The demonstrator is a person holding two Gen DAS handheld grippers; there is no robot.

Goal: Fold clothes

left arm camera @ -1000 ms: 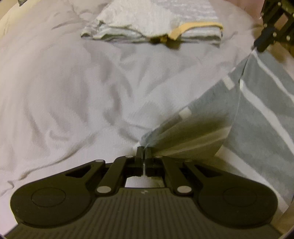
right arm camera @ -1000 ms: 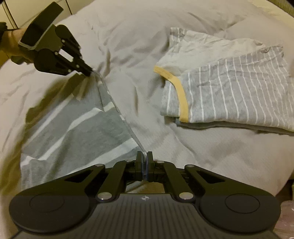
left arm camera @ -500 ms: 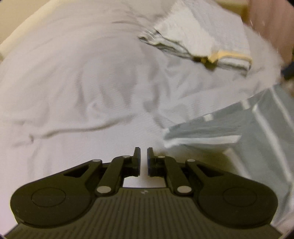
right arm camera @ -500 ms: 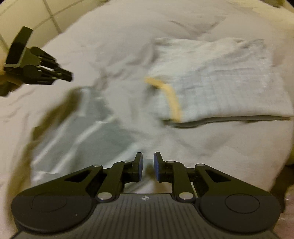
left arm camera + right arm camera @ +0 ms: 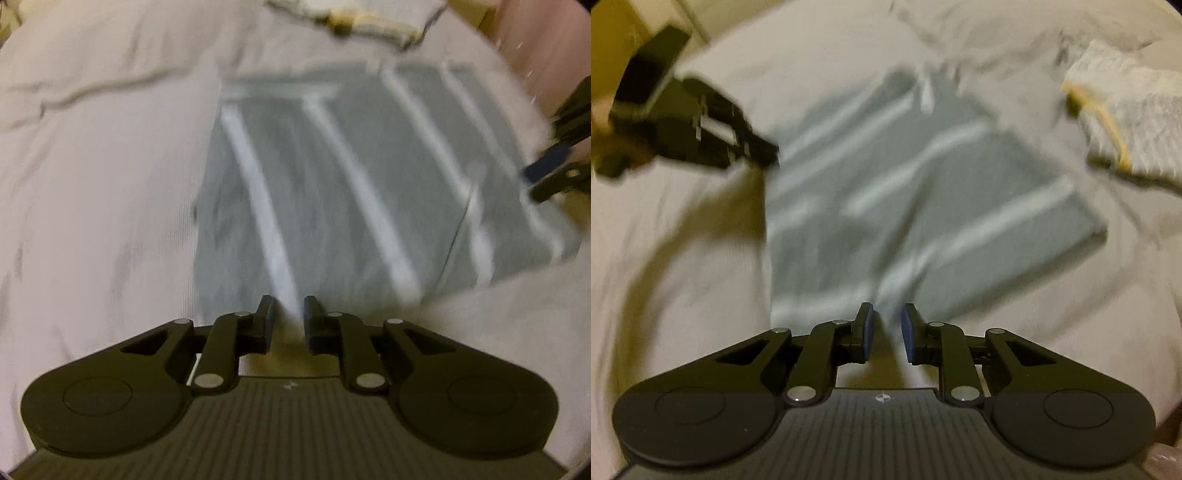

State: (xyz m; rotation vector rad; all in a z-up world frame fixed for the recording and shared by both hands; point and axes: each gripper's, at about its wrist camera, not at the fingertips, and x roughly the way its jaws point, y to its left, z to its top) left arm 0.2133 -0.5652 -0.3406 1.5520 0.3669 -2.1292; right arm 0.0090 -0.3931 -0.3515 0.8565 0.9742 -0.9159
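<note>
Pale, rumpled bedding (image 5: 96, 155) fills both views, a bed cover that carries everything you are working on. Lying flat on it, in the middle of each frame, is the grey garment with broad white stripes (image 5: 332, 177), folded into a rough rectangle; motion blur softens its edges, so you cannot judge how neat the fold is. Beyond it, at the top edge of the left wrist view and the upper right of the right wrist view, rests a folded light grey pinstriped garment with a yellow neckband (image 5: 1126, 122), apart from the striped one.

Your left tongs (image 5: 288, 321) are released, with a clear gap between the jaws and nothing in it, poised over the near edge of the striped garment. Your right tongs (image 5: 885, 332) are likewise parted and empty, and they show again at the right edge of the left wrist view.

By the look of it, one fold is laid and you are between grips. The next move likely calls for choosing the next edge or pair of corners, pinching only the layers you mean to lift, and carrying both sides evenly so the rectangle stays square.
</note>
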